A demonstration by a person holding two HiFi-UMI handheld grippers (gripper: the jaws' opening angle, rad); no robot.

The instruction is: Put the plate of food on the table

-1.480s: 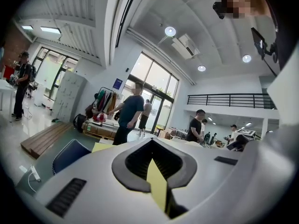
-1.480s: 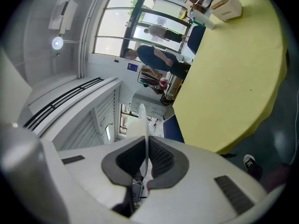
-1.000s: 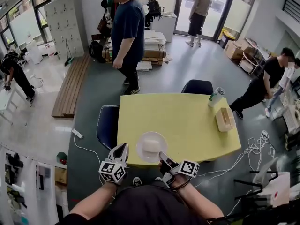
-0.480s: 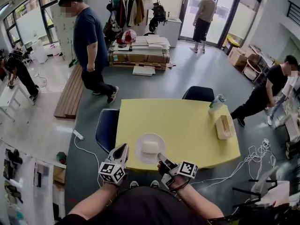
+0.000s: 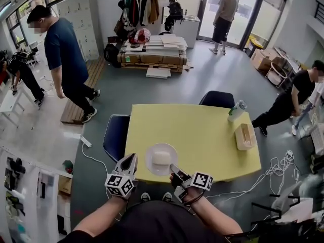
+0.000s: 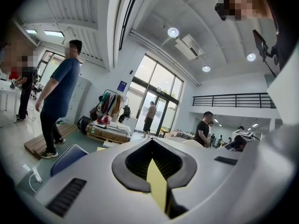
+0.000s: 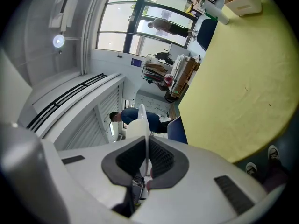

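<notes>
Readable text: none in any view.
Cube markers, left gripper (image 5: 132,159) and right gripper (image 5: 173,167): black-and-white square patterns, no letters or digits.
Blue wall sign (image 6: 122,85): print too small to read.
Can (image 5: 237,108): label too blurred to read.

left forearm (image 5: 98,220) and right forearm (image 5: 218,220) reach forward from the body, elbows bent. left gripper (image 5: 133,157) points forward, jaws closed to a thin slit with nothing between them. right gripper (image 5: 172,166) angles in toward the left, jaws clamped on the plate (image 5: 161,158) rim at the table's (image 5: 212,135) near edge.
</notes>
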